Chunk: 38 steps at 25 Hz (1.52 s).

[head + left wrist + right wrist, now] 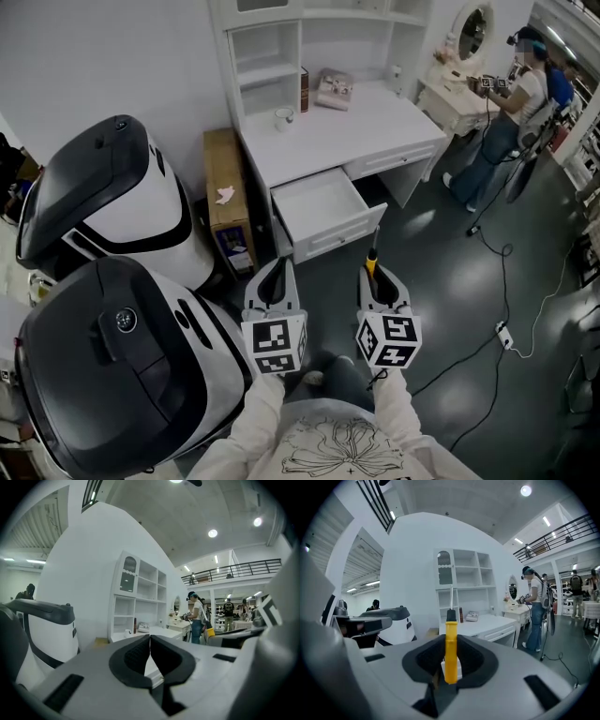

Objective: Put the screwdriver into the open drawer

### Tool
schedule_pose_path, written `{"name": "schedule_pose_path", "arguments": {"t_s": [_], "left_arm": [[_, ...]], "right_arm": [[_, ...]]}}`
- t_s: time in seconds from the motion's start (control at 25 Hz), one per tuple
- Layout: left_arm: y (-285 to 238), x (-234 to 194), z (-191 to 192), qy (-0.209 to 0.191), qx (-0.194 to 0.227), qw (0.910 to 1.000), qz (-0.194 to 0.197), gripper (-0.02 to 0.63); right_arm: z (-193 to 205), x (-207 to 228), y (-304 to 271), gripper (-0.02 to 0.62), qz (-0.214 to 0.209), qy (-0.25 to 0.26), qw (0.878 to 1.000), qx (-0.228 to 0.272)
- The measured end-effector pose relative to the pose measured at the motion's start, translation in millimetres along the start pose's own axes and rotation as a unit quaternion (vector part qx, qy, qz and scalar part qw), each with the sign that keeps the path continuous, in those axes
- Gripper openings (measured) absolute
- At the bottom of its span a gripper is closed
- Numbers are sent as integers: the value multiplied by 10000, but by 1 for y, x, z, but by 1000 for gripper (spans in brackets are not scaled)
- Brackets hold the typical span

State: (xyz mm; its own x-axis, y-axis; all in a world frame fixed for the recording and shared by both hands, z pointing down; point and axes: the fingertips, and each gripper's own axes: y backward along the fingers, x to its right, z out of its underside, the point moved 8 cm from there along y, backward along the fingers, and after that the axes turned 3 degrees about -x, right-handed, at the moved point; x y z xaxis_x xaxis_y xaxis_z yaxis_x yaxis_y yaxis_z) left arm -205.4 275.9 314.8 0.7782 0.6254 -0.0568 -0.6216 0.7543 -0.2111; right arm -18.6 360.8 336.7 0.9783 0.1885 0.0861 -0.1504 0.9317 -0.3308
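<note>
right gripper (379,279) is clamped tight on the yellow-handled screwdriver (451,651): the handle's pinched between the jaws, and the black collar and metal shaft poke out forward toward the white desk (347,127). left gripper (274,278) has its jaws pressed together with nothing in them. both are side by side just in front of the open drawer (319,208), screwdriver tip close to the drawer's front edge

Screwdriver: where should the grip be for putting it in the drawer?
On the yellow handle, from its butt end, as the right gripper has it now: the handle is thick and straight, and the thin shaft points ahead toward the drawer.
</note>
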Motion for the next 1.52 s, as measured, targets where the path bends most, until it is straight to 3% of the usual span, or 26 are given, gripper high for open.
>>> {"name": "schedule_pose_path", "arguments": {"t_s": [0.4, 1.12, 1.52], "left_arm": [[-42, -8, 2, 19, -129, 9998, -154, 6], [-251, -13, -46, 99, -190, 9960, -872, 6], [-320, -17, -40, 197, -449, 9915, -1202, 6]], "right_arm": [[-7, 14, -47, 71, -143, -49, 9998, -100], [-91, 110, -258, 71, -980, 197, 9946, -272], [-91, 139, -333, 71, -1368, 179, 9885, -624]]}}
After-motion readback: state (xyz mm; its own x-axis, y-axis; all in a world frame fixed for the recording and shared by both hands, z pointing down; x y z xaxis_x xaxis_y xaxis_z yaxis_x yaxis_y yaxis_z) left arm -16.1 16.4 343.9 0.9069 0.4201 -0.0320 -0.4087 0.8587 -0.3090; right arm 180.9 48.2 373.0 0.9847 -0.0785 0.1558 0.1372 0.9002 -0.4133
